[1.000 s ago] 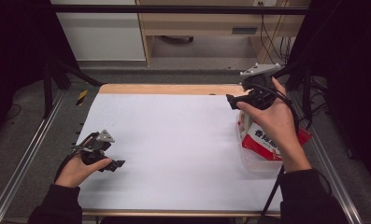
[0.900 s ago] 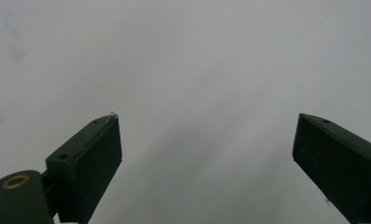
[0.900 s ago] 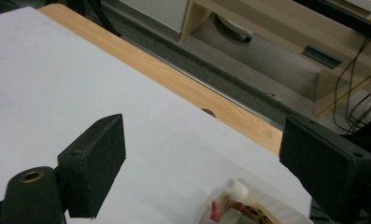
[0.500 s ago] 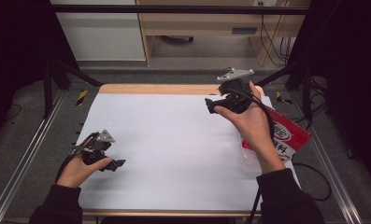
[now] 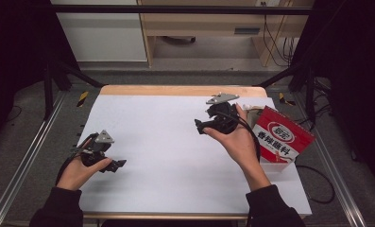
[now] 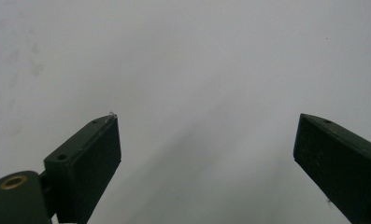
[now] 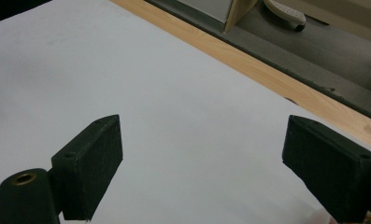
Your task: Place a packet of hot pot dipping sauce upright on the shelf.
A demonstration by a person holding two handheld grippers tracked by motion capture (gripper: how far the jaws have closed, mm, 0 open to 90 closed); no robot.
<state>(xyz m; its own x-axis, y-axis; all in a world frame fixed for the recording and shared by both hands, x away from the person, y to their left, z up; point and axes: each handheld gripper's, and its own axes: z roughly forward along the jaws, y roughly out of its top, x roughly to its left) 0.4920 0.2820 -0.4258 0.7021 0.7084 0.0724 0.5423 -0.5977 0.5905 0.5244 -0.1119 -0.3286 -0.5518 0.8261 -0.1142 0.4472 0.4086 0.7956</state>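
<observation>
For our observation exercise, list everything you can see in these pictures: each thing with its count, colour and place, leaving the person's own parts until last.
Table: one, white top with a wooden far edge, centre.
Seasoning packet: one, red with white lettering, right edge of table, beside the right hand.
Clear container: one, transparent, under the packet's near end.
Cabinet: one, white, on the floor beyond the table.
Left gripper: one, black, jaws open, near-left of table.
Right gripper: one, black, jaws open, right of centre.

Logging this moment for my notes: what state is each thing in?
Left tool: open, holding nothing, low over the table.
Right tool: open, holding nothing, above the table.
Red and white packet: at the table's right edge, untouched, partly hidden by the right hand.
</observation>
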